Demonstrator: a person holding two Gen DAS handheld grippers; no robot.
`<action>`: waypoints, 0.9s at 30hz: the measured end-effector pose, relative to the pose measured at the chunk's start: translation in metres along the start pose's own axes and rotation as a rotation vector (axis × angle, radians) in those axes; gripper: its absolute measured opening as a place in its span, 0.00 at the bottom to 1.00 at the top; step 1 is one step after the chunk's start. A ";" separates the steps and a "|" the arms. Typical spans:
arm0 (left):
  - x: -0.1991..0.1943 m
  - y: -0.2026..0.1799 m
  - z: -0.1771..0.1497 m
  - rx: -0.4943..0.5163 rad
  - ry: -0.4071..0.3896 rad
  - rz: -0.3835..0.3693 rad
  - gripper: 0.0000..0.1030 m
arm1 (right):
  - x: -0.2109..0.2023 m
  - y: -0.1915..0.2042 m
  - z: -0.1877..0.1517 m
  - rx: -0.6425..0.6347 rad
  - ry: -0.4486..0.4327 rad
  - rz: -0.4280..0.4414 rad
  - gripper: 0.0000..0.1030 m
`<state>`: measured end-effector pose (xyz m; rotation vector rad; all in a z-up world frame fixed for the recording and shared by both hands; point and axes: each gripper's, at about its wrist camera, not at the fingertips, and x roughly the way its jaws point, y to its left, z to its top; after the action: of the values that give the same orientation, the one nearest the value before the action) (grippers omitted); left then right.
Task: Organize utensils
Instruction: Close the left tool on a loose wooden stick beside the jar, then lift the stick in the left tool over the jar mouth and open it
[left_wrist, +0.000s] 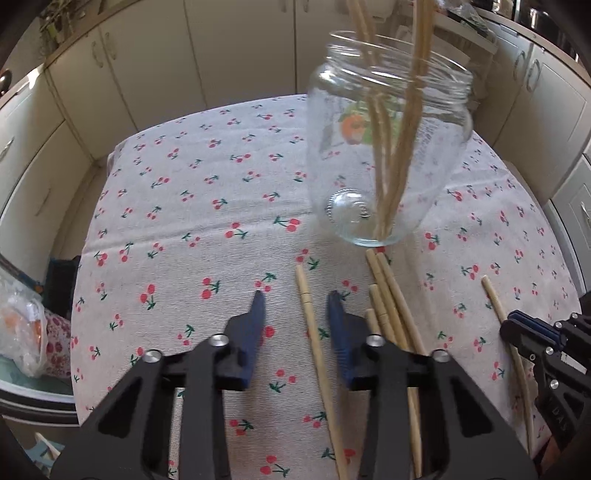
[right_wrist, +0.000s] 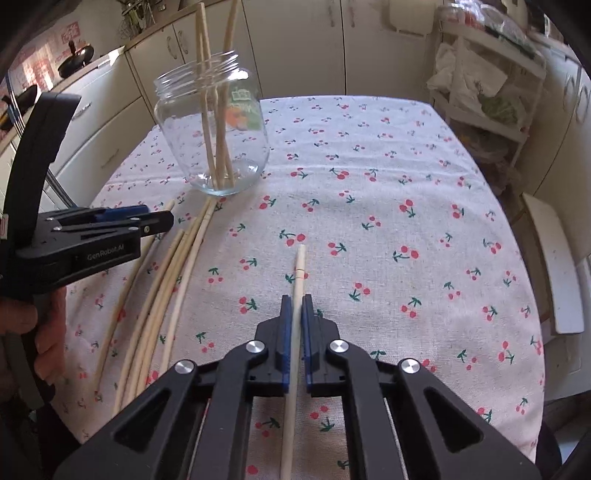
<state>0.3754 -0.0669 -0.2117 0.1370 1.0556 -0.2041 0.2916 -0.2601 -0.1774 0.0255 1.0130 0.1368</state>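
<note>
Several wooden chopsticks already stand upright in the glass jar (right_wrist: 212, 129), which sits on the cherry-print tablecloth (right_wrist: 369, 206) toward the far left of the table in the right wrist view. Just in front of the jar a loose bundle of chopsticks (right_wrist: 166, 280) lies flat on the cloth, and the left gripper (left_wrist: 295, 306) hovers over it with its jaws spread wide and nothing between them; one single stick (left_wrist: 314, 343) lies on the cloth under the gap. Further right, well apart from the bundle, the right gripper (right_wrist: 296, 302) has its blue pads (right_wrist: 285, 325) pressed together on one chopstick (right_wrist: 299, 269), pinching it some way back from the ringed end so that the end pokes out ahead of the fingers. These sticks look light, stiff and smooth, so a narrow pinch across the shaft should carry one easily, though it may swivel in the pads if gripped far from its middle. The jar looks fragile and tippable, so each stick is best lowered in gently.
</note>
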 end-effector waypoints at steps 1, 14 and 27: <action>0.000 -0.001 0.001 0.003 0.003 0.001 0.30 | 0.000 0.000 0.000 0.001 0.004 0.003 0.06; -0.017 0.004 -0.002 -0.042 -0.054 -0.084 0.05 | -0.004 -0.014 -0.003 0.118 -0.041 0.083 0.06; -0.117 0.030 0.033 -0.163 -0.449 -0.247 0.05 | -0.014 -0.029 -0.001 0.240 -0.137 0.174 0.06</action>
<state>0.3547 -0.0332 -0.0926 -0.1827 0.6348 -0.3526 0.2864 -0.2909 -0.1682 0.3377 0.8846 0.1693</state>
